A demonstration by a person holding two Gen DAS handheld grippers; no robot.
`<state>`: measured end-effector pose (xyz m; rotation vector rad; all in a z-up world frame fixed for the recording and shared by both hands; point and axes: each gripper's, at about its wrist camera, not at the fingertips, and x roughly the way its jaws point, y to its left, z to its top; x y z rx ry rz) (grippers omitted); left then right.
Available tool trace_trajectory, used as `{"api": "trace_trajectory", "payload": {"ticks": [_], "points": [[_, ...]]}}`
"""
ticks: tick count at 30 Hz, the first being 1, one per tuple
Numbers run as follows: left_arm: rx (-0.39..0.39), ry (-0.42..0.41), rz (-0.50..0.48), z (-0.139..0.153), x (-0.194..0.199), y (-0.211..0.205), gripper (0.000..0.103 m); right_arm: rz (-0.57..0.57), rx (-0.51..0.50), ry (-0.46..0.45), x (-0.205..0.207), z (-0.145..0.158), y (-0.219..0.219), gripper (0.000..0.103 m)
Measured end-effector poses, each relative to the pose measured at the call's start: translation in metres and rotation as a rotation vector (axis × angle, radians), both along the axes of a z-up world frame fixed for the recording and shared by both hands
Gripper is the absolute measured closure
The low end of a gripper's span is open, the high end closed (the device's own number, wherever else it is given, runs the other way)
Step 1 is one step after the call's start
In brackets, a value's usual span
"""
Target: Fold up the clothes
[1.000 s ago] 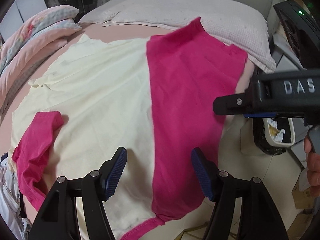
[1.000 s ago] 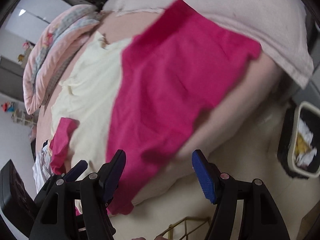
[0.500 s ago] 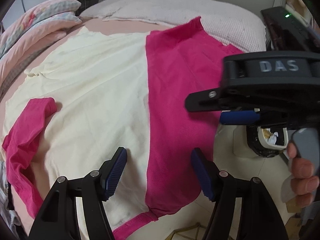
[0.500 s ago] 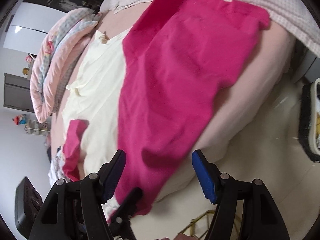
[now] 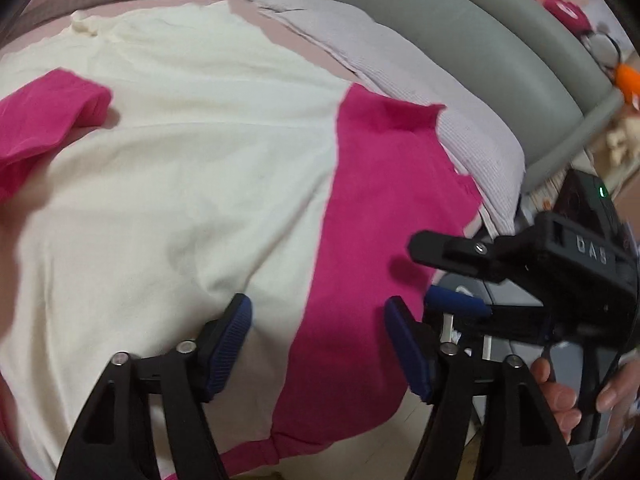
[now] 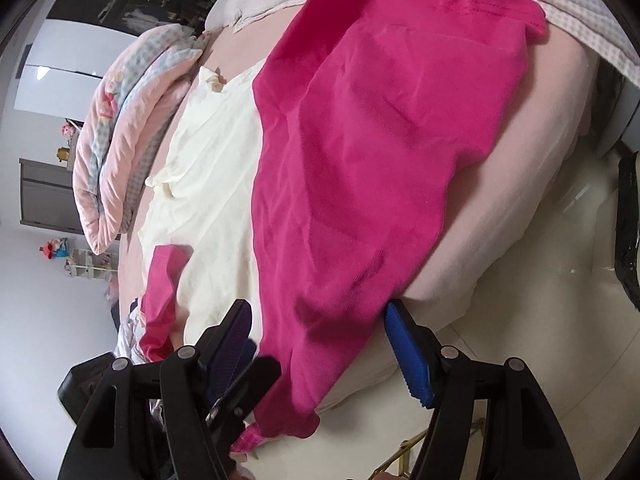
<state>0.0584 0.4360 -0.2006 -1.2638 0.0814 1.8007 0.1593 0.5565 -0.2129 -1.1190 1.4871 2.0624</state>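
Left hand-held gripper [image 5: 318, 344] and right hand-held gripper [image 6: 318, 346] both spread wide above the pink-and-cream garment [image 5: 200, 184], hem cut off below

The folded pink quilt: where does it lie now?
In the right wrist view, the folded pink quilt lies at the bed's far left edge, beside the cream garment.

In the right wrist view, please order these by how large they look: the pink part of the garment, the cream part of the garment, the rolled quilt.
1. pink part, clearly largest, though nearest the camera.
2. cream part and rolled quilt look alike in area; the quilt lies farther away, so I cannot rank them.
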Motion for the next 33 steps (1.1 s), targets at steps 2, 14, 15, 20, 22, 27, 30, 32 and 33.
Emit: {"api": "trace_trajectory", "payload": {"ticks": [2, 14, 15, 20, 22, 27, 30, 32, 33], "points": [[-0.015, 0.044, 0.003, 0.0, 0.005, 0.004, 0.031, 0.004, 0.009, -0.002, -0.002, 0.002, -0.002, 0.035], [-0.206, 0.266, -0.1, 0.006, 0.04, 0.022, 0.028, 0.026, 0.042, 0.048, -0.005, 0.007, -0.007, 0.083], [-0.219, 0.288, -0.112, 0.006, 0.042, 0.023, 0.028, 0.029, 0.042, 0.048, -0.004, 0.007, -0.006, 0.085], [-0.243, 0.345, -0.151, 0.011, 0.05, 0.026, 0.028, 0.03, 0.036, 0.065, -0.004, 0.011, -0.003, 0.089], [-0.231, 0.356, -0.17, 0.016, 0.052, 0.022, 0.028, 0.037, 0.046, 0.073, -0.005, 0.015, -0.002, 0.089], [-0.127, 0.267, -0.245, 0.024, 0.043, 0.014, 0.028, 0.061, 0.071, 0.111, -0.011, 0.028, -0.002, 0.089], [-0.068, 0.187, -0.237, 0.024, 0.034, 0.007, 0.028, 0.074, 0.082, 0.113, -0.017, 0.033, -0.001, 0.089], [-0.064, 0.183, -0.227, 0.023, 0.032, 0.007, 0.028, 0.083, 0.09, 0.113, -0.021, 0.036, -0.001, 0.089], [-0.065, 0.188, -0.224, 0.023, 0.031, 0.008, 0.028, 0.087, 0.093, 0.113, -0.023, 0.037, 0.0, 0.089]]}}
